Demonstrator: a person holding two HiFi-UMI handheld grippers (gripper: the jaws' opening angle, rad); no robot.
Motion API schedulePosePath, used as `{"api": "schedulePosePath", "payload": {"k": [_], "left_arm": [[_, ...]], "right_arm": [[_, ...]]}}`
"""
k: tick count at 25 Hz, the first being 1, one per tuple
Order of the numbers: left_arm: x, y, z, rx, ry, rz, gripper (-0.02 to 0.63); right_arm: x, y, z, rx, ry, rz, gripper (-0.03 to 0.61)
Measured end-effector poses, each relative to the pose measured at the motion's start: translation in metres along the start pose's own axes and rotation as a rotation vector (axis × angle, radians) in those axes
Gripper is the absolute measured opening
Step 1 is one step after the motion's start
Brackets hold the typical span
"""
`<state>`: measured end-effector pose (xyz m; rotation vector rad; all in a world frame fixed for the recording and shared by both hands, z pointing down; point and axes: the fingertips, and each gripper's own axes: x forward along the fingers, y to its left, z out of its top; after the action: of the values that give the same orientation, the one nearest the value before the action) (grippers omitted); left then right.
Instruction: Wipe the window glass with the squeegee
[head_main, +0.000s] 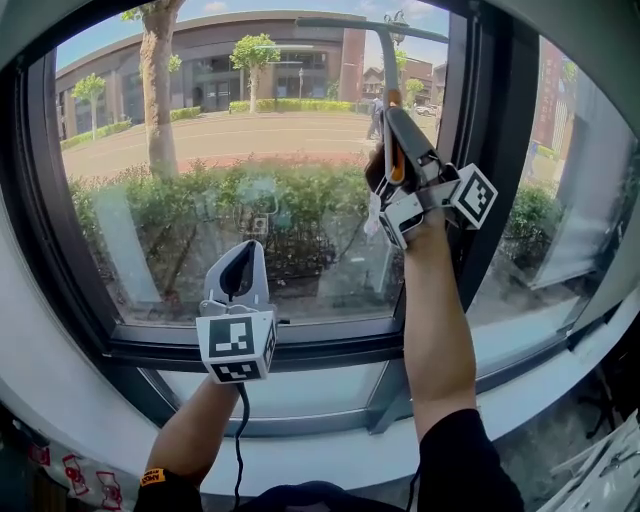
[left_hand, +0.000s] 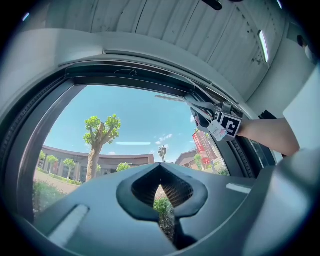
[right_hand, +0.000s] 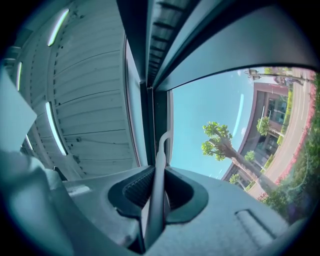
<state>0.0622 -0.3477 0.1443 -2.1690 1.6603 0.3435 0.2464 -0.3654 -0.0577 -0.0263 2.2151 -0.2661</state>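
The squeegee (head_main: 386, 62) is up against the top of the window glass (head_main: 220, 180), its blade lying along the upper frame and its grey handle running down into my right gripper (head_main: 398, 135). That gripper is raised high at the pane's right side and is shut on the handle (right_hand: 159, 170). From the left gripper view the squeegee (left_hand: 175, 99) shows near the upper right corner of the pane. My left gripper (head_main: 241, 262) is held low near the bottom of the glass, jaws together with nothing in them, pointing up at the pane (left_hand: 125, 130).
A dark vertical mullion (head_main: 492, 150) stands just right of the squeegee, with a second pane (head_main: 565, 200) beyond it. The dark lower frame and pale sill (head_main: 310, 345) run under the glass. A white tag (head_main: 374, 216) hangs off the right gripper.
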Motion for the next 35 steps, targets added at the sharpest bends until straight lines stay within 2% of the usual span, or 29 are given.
{"api": "schedulePosePath", "payload": {"k": [10, 17, 27, 35], "left_arm": [[-0.011, -0.008, -0.022, -0.027, 0.029, -0.031, 0.018], [-0.027, -0.017, -0.037, -0.084, 0.065, -0.061, 0.018], [-0.052, -0.008, -0.070, -0.116, 0.144, -0.044, 0.018], [-0.064, -0.009, -0.076, -0.104, 0.145, -0.022, 0.018]], "right_arm": [[-0.055, -0.007, -0.031, 0.058, -0.038, -0.057, 0.048], [-0.103, -0.008, -0.069, 0.127, -0.051, -0.090, 0.048], [-0.183, -0.016, -0.139, 0.211, -0.069, -0.179, 0.048], [-0.193, -0.008, -0.150, 0.194, -0.059, -0.190, 0.048]]}}
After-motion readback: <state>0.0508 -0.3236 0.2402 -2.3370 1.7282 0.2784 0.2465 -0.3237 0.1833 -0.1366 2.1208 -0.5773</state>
